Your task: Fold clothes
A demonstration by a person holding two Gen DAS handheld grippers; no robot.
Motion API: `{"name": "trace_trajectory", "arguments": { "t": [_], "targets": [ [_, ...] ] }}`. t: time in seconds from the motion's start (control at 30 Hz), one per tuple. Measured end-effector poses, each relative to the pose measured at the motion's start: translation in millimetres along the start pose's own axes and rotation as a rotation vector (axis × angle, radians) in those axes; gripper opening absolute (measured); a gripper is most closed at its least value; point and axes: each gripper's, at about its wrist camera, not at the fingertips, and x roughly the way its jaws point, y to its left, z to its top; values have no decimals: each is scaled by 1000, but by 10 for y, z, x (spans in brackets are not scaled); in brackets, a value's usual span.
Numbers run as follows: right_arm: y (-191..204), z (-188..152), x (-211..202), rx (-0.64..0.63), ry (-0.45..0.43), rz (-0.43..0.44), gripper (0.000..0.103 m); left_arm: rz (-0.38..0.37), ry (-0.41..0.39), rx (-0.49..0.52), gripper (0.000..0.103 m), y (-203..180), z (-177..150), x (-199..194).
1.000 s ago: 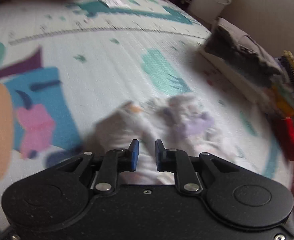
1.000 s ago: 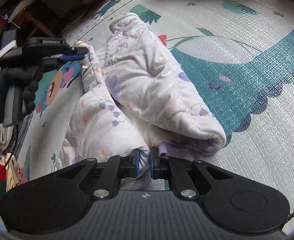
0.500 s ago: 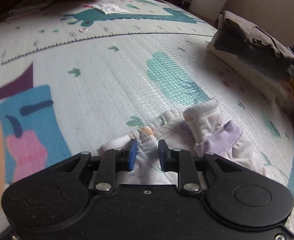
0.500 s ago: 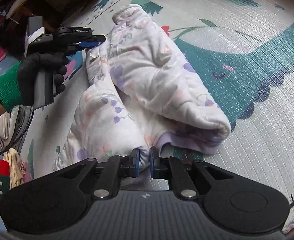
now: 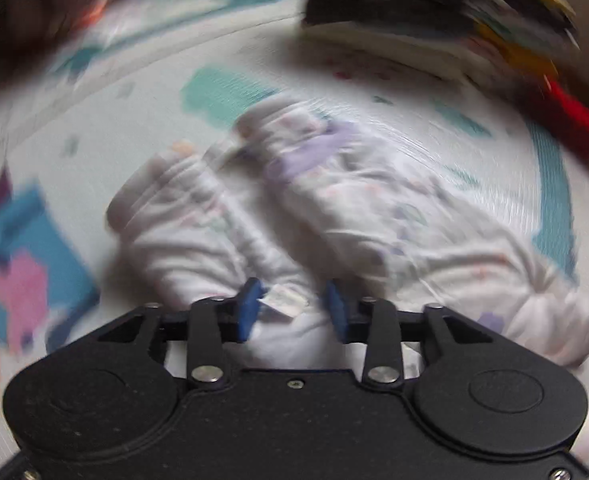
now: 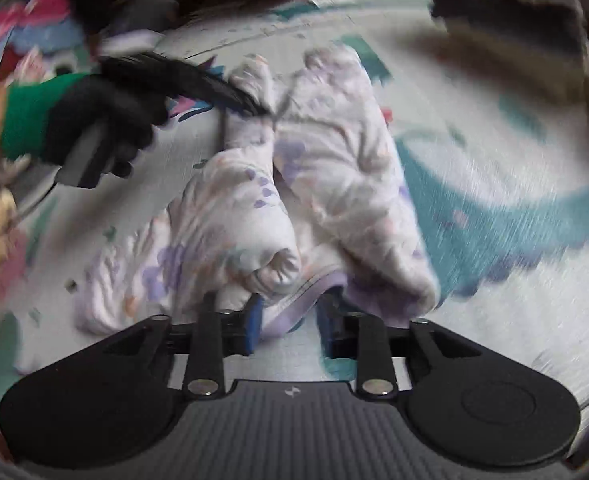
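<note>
A quilted white garment [image 6: 326, 168] printed with small lilac and peach flowers lies bunched in two puffy lobes on the foam play mat [image 6: 514, 184], its surface soft and creased, its lilac-trimmed hem [image 6: 306, 304] curling toward my right gripper [image 6: 290, 320]. That gripper's blue-padded jaws stand well apart and grip nothing, the hem edge lying loose in the gap between them. From the right wrist camera I see my left gripper [image 6: 254, 106] at the garment's far end, carried by a black-gloved hand [image 6: 102, 120] with a green cuff; motion blur smears its tip, so from there I cannot tell whether it touches the cloth. The left wrist camera settles the opening: its blue pads [image 5: 250, 308] are spread wide with a small white label [image 5: 286, 302] and padded fabric [image 5: 334, 208] lying between them, unpinched. The mat is embossed in a fine grid, pale with teal, blue and pink cartoon shapes, and it runs bare to the garment's right in the right wrist view. A stack of folded dark and coloured clothes [image 5: 434, 12] sits at the mat's far edge, and a red item [image 5: 574, 120] lies near it, both well apart from the garment; the blur hides their detail.
</note>
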Motion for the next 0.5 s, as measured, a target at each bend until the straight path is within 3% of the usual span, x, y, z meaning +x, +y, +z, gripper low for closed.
{"name": "trace_trajectory", "arguments": {
  "t": [0.1, 0.17, 0.23, 0.3, 0.37, 0.5],
  "targets": [
    [207, 62, -19, -214, -83, -46, 52, 10, 2, 74, 39, -104, 96, -36],
    [339, 106, 41, -369, -132, -23, 53, -3, -28, 90, 39, -114, 129, -163],
    [424, 143, 186, -467, -121, -8, 51, -24, -28, 84, 39, -100, 96, -330],
    [443, 178, 348, -502, -79, 13, 34, -54, -21, 51, 40, -39, 2, -528],
    [318, 196, 455, -427, -38, 5, 33, -92, -8, -7, 43, 64, -151, -752],
    [111, 181, 415, -308, -48, 13, 36, -135, 57, -172, 54, 225, -785, -1132]
  ]
}}
